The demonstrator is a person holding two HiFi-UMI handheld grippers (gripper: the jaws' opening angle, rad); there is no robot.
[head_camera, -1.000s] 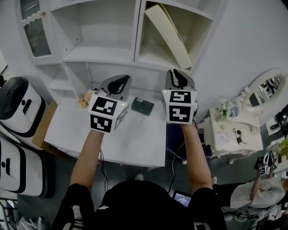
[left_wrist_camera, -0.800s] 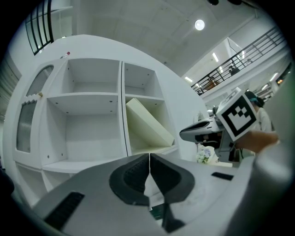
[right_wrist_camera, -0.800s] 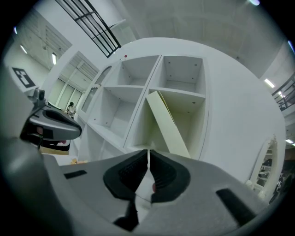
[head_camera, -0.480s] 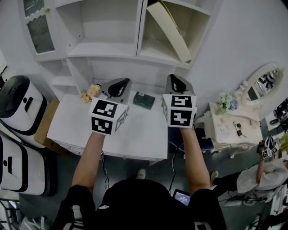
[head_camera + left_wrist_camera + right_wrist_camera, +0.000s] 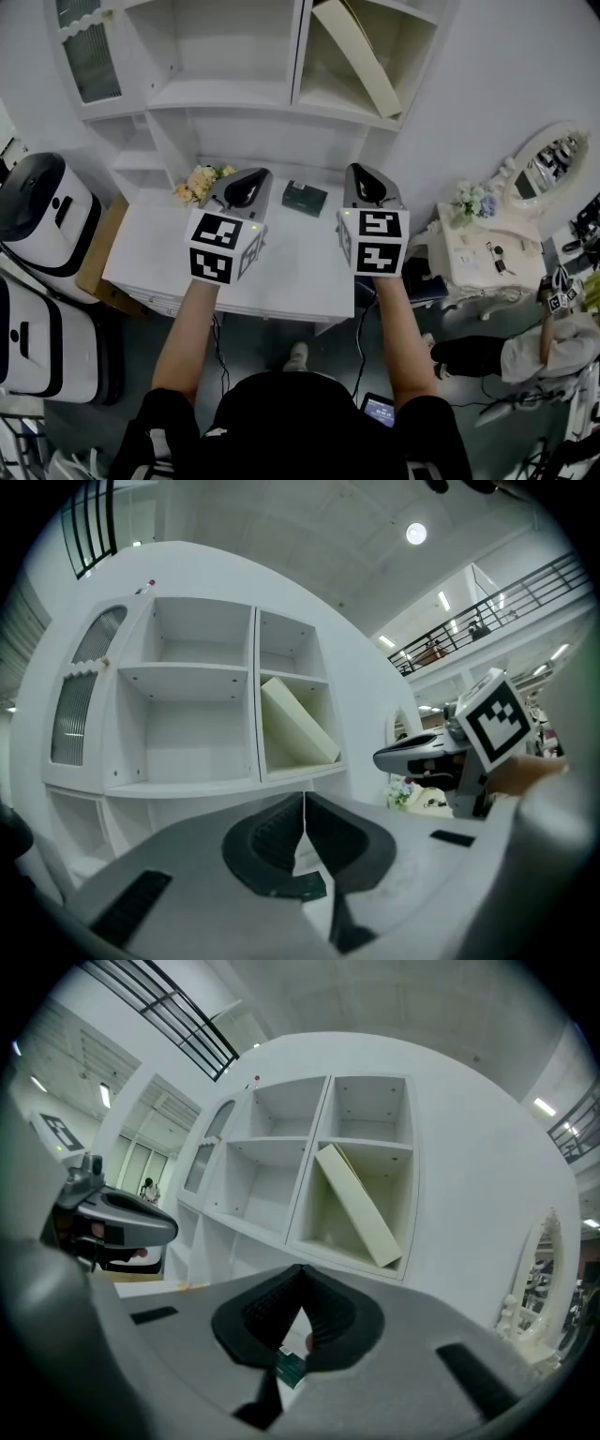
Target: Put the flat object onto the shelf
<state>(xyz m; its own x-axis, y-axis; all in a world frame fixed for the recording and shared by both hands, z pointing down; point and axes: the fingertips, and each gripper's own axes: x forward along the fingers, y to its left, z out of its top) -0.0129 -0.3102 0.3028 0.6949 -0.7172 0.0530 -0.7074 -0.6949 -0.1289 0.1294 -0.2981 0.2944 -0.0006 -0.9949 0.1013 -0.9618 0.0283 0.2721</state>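
Note:
A dark green flat object (image 5: 305,197) lies on the white table (image 5: 281,277) near its back edge, between my two grippers. It shows under the jaws in both gripper views (image 5: 305,886) (image 5: 292,1365). My left gripper (image 5: 251,176) hangs over the table to its left, shut and empty (image 5: 305,803). To its right my right gripper (image 5: 361,171) is likewise shut with nothing in it (image 5: 301,1274). Behind the table stands the white shelf unit (image 5: 225,94). A cream flat board (image 5: 356,56) leans in its right compartment (image 5: 356,1204).
A small bunch of flowers (image 5: 202,180) sits at the table's back left. White machines (image 5: 42,216) stand on the floor at the left. On the right are a white side table (image 5: 483,258) with a mirror (image 5: 553,169), and a seated person (image 5: 548,352).
Both grippers have drawn back a little toward the person. The table and the dark green object now show higher in the head view, nearer the level of the jaw tips.

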